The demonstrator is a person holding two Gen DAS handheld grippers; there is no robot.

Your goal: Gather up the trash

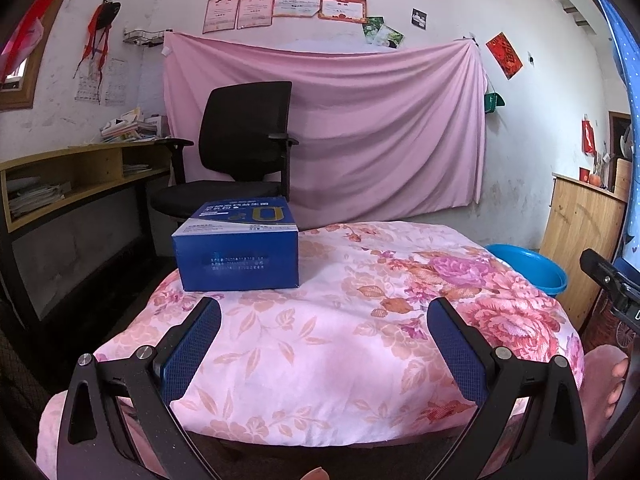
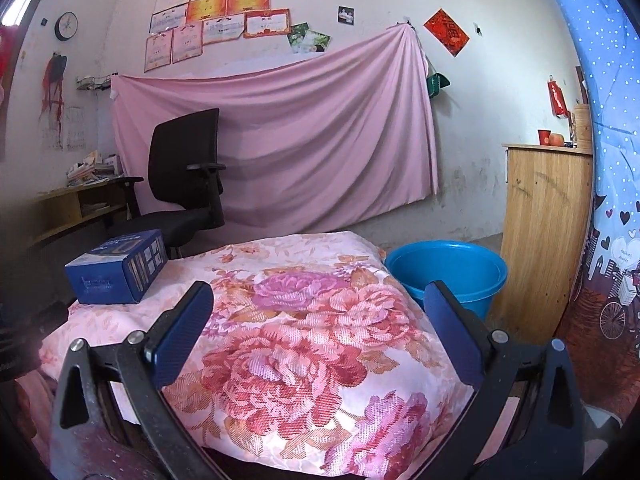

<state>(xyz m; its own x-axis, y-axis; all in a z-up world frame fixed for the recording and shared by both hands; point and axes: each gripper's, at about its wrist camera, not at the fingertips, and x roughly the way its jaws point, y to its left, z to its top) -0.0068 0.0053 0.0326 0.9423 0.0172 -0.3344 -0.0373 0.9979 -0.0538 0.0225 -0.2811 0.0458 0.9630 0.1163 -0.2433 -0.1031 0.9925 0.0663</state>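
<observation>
Left wrist view, nearest: left claw (image 1: 323, 316) released, its blue pads spread wide with nothing between them, low in the frame over the near part of the floral-covered surface (image 1: 340, 360).
Right wrist view, nearest: right claw (image 2: 318, 300) likewise released and empty, low centre of the frame.
Trash item: blue box (image 1: 238, 246) lies flat on the floral cover, left of centre in the left view, mid-left in the right view (image 2: 118, 268), near the cover's far left edge.
Box heading: long axis seems to run away from the left camera, short end face toward it; printed top faces up.
Bin: blue bucket (image 2: 446, 272) on the floor beyond the surface's right side, well apart from the box.
Step in hand: approach, judged; nothing gripped yet.
Next move: likely left claw forward, pads straddling the box's side faces, then clench.
</observation>
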